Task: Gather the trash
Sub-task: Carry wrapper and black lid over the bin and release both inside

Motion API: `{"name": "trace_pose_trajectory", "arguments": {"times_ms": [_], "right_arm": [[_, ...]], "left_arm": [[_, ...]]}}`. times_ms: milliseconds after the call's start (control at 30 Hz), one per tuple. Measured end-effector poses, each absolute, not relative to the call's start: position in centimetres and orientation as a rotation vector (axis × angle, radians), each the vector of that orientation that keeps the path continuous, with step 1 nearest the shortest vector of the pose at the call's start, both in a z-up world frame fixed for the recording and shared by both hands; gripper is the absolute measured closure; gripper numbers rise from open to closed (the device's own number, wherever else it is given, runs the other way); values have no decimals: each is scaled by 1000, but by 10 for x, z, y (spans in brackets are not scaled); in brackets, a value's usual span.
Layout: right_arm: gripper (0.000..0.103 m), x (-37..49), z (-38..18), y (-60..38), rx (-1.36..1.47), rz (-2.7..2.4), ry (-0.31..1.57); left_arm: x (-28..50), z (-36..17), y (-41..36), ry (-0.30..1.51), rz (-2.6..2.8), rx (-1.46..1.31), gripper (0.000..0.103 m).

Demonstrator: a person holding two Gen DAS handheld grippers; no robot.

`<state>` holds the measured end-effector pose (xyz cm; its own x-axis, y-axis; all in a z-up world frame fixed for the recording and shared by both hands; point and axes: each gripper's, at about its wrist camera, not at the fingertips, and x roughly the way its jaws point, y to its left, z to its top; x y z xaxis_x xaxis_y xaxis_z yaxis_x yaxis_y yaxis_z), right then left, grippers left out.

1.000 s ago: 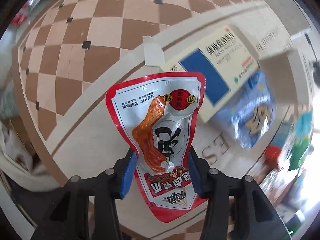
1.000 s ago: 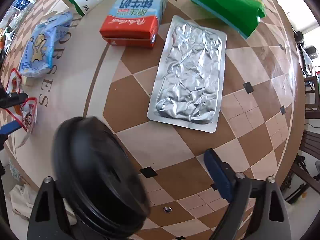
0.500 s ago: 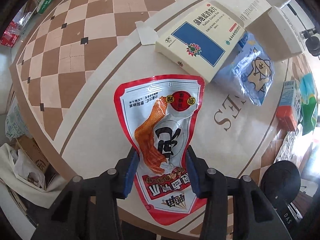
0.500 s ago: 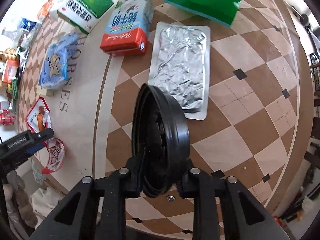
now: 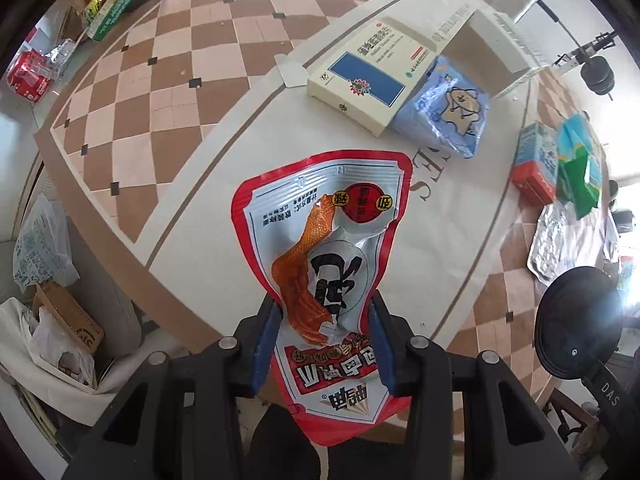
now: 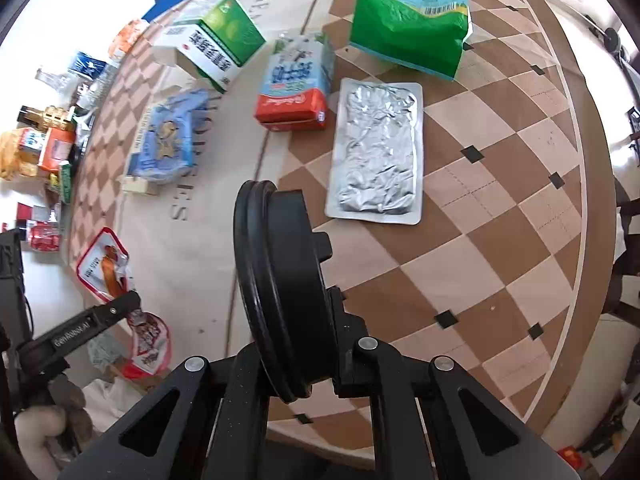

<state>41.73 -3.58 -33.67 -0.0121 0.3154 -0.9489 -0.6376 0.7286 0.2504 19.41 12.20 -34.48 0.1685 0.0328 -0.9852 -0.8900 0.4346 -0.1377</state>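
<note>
the work surface is one table covered by a cloth with a brown and cream checker pattern and a wide cream band bearing printed letters. the table edge curves along the near side. below the near left edge, the floor holds one white bin filled with cardboard and plastic bags.

held items, count two:
- left gripper: jaws clamped on one red and silver snack pouch, gripped at its lower half; the pouch hangs clear above the table near the left edge. the jaws have just been closing, with the pouch between them.
- right gripper: jaws clamped on the rim of one black round lid, held on edge above the near centre of the table. the jaws have just been closing onto it.

items on the table, centre to far side:
- one flat silver foil packet.
- one green bag, far right.
- one red and blue carton, just left of the foil packet.
- one green and white box, far centre.
- one pale blue wrapper, left of the carton.
- one cream box with a blue panel, touching the blue wrapper.

a further cluster of small packages lies at the far left edge; its count cannot be told.
</note>
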Motion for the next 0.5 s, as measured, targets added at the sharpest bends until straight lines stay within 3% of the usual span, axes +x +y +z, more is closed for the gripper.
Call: {"name": "trace_pose_trajectory", "arguments": {"times_ms": [300,500], "right_arm": [[95,348,-307,-61,-238,855,1338],[95,272,-326,-90,-260,889,1349]], "left_arm": [[137,-308,84,1101,749,-838,64],[79,-313,48,1090,730,-837,64]]}}
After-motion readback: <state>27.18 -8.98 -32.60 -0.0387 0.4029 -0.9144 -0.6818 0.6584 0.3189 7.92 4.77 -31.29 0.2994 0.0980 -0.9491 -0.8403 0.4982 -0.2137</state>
